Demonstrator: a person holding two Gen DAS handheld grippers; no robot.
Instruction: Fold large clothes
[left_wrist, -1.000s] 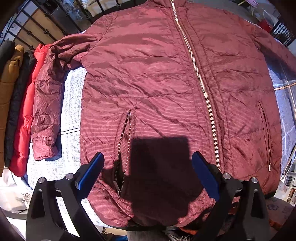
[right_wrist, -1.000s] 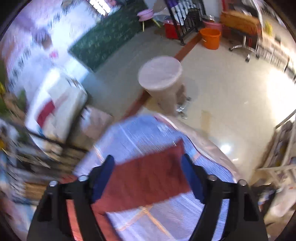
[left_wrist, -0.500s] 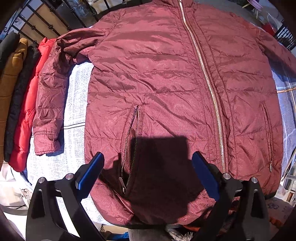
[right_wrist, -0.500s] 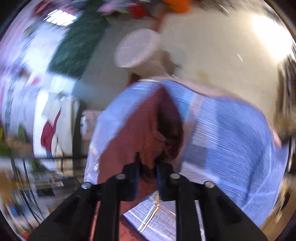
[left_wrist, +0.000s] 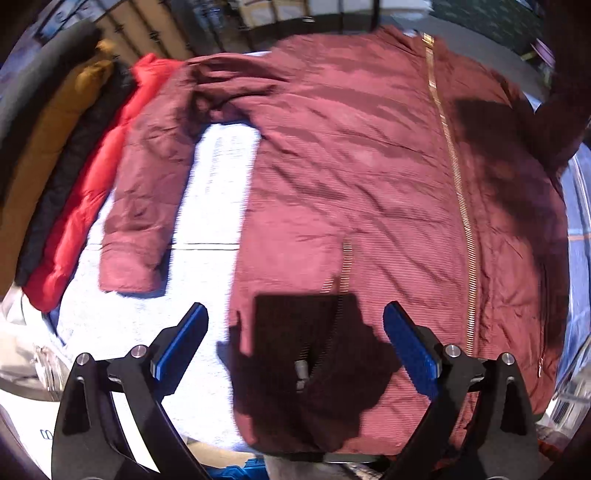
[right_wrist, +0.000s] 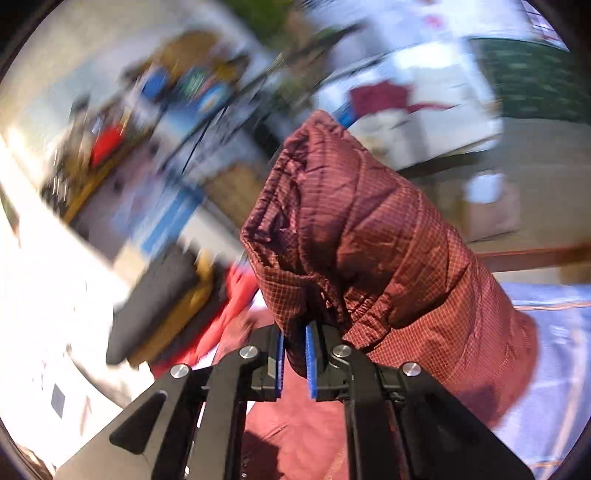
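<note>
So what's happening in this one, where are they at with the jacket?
A person with a gripper in each hand is folding a maroon puffer jacket spread zipped-up on a light cloth-covered table. The right gripper is shut on the cuff end of one sleeve and holds it lifted off the table. The left gripper hovers open above the jacket's hem, holding nothing. The other sleeve lies flat beside the body. More jackets are stacked along the table's edge.

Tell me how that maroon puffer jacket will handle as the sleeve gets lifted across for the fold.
Probably floppy: the sleeve droops around the shut right gripper that pinches it. Likely light for its bulk, since the maroon puffer jacket looks quilted and puffy. Its shiny shell may be slippery, so folds could slide or spring back. The open left gripper hovers over the hem.
</note>
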